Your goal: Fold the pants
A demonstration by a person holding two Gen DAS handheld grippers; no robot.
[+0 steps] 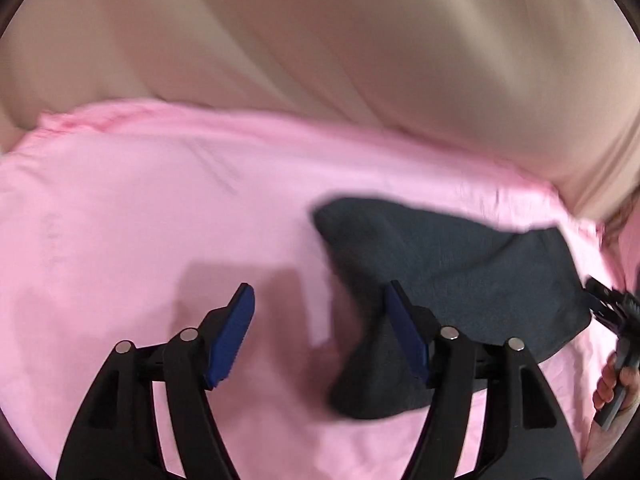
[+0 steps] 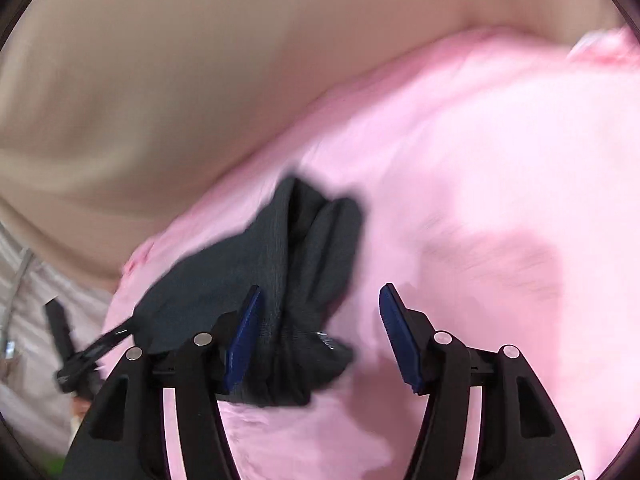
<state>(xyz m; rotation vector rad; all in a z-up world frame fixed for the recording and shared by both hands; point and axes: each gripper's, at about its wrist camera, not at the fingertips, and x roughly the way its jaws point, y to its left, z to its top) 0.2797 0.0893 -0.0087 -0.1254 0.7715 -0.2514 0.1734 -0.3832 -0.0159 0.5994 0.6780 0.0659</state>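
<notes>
Pants [image 1: 440, 264], dark grey and bunched, lie on the pink sheet [image 1: 140, 220], close in front of both grippers. In the left wrist view the left gripper [image 1: 320, 332] stands about half open; only pink sheet is between its blue pads [image 1: 232, 340], and the cloth's near edge lies beside and behind the one on the right of the picture. In the right wrist view the right gripper [image 2: 320, 332] is also about half open; a gathered fold of the pants lies between the jaws, against the pad on the left of the picture, but the pads do not press it, so nothing is held. The other gripper's tip shows at each picture's edge, next to the cloth's far end.

I judge the step to be taking a new hold. To do it well, each gripper should find one clear edge or corner, not a thick bunch, and close on it before lifting. Behind the sheet rises a beige cover [image 1: 320, 40], much blurred.
</notes>
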